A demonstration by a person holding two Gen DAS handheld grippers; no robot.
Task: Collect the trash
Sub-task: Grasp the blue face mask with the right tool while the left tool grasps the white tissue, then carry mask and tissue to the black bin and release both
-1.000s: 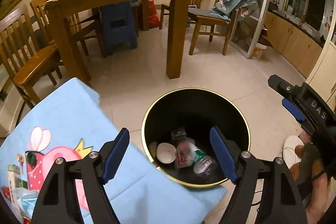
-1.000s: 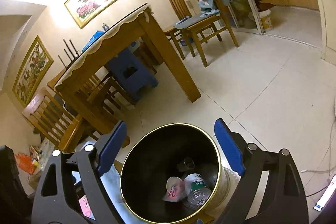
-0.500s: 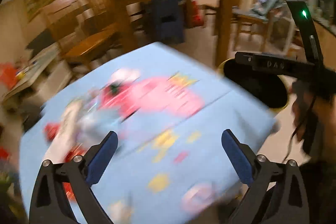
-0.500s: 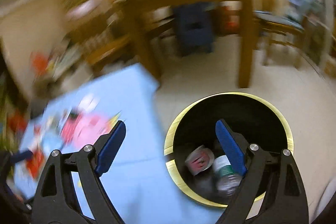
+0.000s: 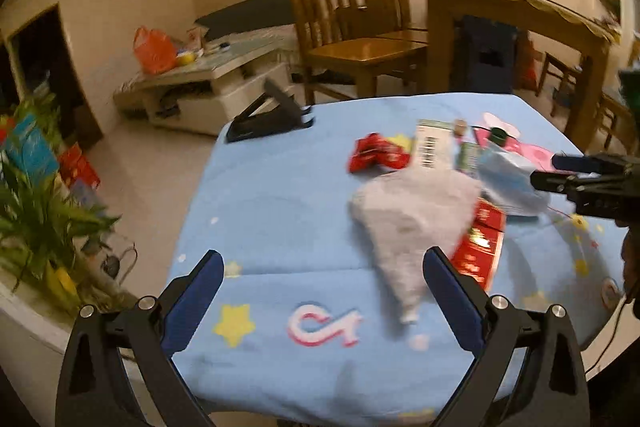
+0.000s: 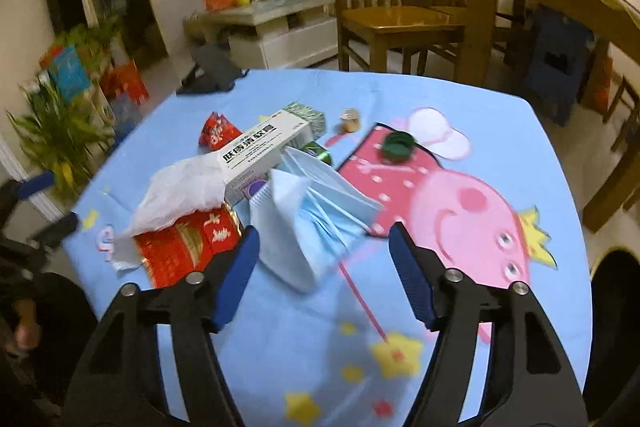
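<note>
Trash lies on the table's blue cartoon cloth (image 5: 280, 211): a white tissue (image 5: 412, 219), a blue face mask (image 6: 312, 223), a red foil packet (image 6: 188, 243), a white medicine box (image 6: 264, 151), a red wrapper (image 5: 376, 155) and a green bottle cap (image 6: 398, 145). My left gripper (image 5: 322, 267) hangs wide open over the cloth, the tissue's tip just inside its right finger. My right gripper (image 6: 324, 235) hovers over the face mask with its jaws closing. The mask lies between them and the pads do not press on it.
A black folding stand (image 5: 268, 119) sits on the table's far corner. Beyond are wooden chairs (image 5: 360, 27) and a dining table (image 5: 520, 11). A potted plant (image 5: 36, 211) stands left, and the black bin's gold rim (image 6: 604, 255) shows at the right.
Both grippers swung away from the black bin to above the trash on the blue cloth. The left jaws spread wider. The right jaws narrowed around the face mask.
</note>
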